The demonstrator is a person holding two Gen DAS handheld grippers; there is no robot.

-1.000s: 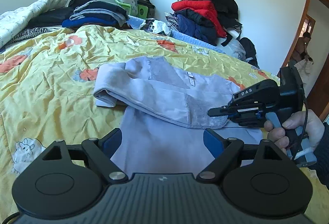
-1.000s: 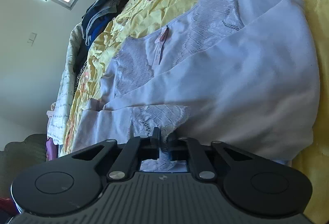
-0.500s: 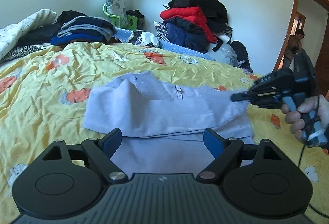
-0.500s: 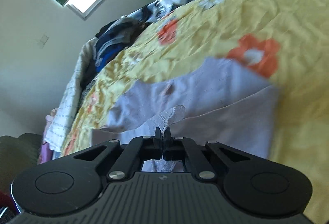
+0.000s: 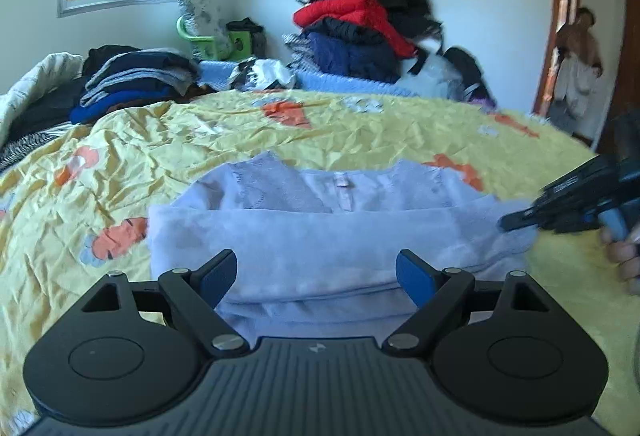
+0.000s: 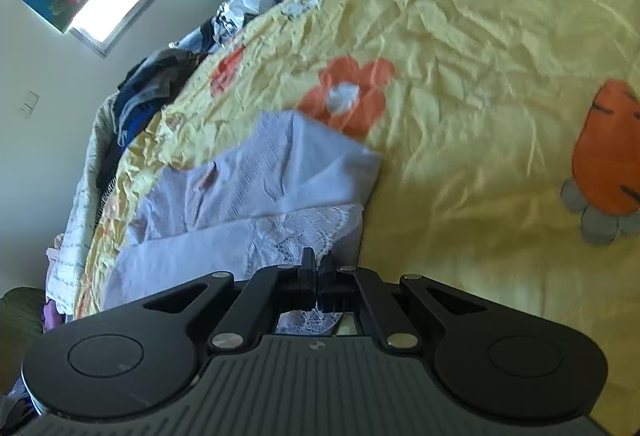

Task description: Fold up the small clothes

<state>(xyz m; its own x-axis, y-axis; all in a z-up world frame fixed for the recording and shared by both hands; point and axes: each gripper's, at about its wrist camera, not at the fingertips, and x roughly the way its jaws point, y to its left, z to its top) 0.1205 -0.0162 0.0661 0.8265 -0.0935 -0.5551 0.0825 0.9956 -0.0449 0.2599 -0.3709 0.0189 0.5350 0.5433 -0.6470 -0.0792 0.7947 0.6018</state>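
A pale lilac undergarment [image 5: 340,232] with lace panels lay near the front edge of the yellow flowered bedspread [image 5: 200,140], already doubled over once: a plain layer sat across the near part, and the lace trim and a small bow at the waistband showed along the far edge. The right gripper [image 6: 316,264] had its jaws clenched on the lace corner at the garment's right end, with a scrap of lace visible between the pads. The left gripper [image 5: 316,272] hovered over the garment's near side with its jaws spread wide and nothing between them, as far as I could see.

To my eye the job was partway done. One fold seemed laid, and the pinched right corner looked ready to be carried across toward the left for the next. The left side seemed not yet folded in. A folded stack of dark clothes [image 5: 136,84] sat at the far left of the bed, which I took for finished pieces.
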